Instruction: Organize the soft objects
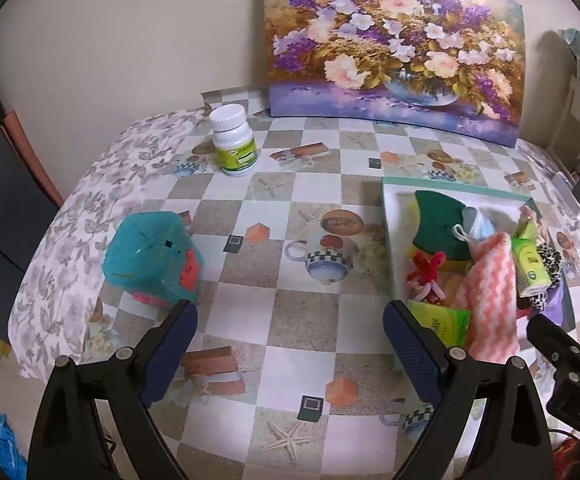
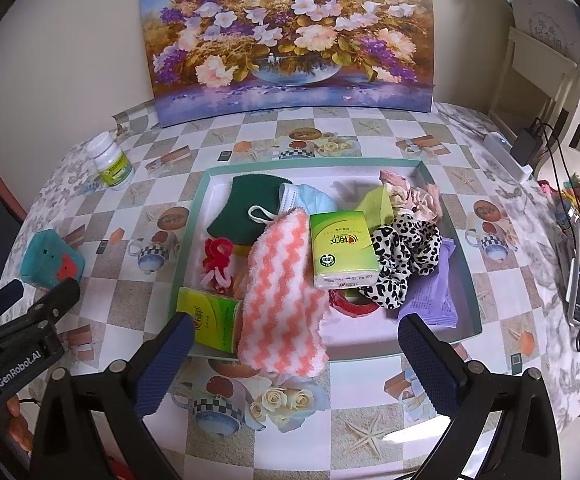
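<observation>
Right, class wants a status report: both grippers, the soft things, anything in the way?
Left gripper open, empty. Right gripper open, empty. Soft things piled in tray; teal cube outside it. Pill bottle stands clear.

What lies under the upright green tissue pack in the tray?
The green tissue pack rests partly on the pink-and-white cloth and leopard scrunchie; whatever lies directly beneath it is covered.
</observation>
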Demonstrator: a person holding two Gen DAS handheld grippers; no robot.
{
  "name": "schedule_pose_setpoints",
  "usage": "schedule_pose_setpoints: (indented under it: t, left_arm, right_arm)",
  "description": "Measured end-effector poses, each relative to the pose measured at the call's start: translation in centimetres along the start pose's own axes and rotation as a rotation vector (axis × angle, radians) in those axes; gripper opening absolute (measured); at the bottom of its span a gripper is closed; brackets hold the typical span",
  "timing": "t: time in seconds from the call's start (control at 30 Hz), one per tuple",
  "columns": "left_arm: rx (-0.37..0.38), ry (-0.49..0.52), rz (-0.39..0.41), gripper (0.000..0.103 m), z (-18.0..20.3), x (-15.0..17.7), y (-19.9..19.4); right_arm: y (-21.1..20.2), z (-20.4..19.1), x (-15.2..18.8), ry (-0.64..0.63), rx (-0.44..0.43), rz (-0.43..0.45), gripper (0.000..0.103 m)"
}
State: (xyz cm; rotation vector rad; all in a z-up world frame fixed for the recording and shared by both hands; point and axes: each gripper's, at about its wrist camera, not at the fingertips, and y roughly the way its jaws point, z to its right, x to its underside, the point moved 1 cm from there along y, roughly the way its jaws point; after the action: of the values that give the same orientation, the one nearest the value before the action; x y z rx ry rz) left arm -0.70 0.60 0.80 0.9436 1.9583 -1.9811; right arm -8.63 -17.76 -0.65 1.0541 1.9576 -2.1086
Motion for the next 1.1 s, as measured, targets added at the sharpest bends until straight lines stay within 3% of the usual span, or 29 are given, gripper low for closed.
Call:
schedule_pose_setpoints:
  t: [0.17,1.1]
  left_arm:
    - [-0.059,0.020,0.013,0.094,0.4,0.1,-0.4]
    - [-0.080,0.071,-0.012,0.094,1.1,0.2,0.5]
  right_arm:
    - [0.0,0.0,0.0,0.001,0.001,0.000,0.103]
    - [0.1,0.3,-0.2,0.002,0.019,-0.001,0.103]
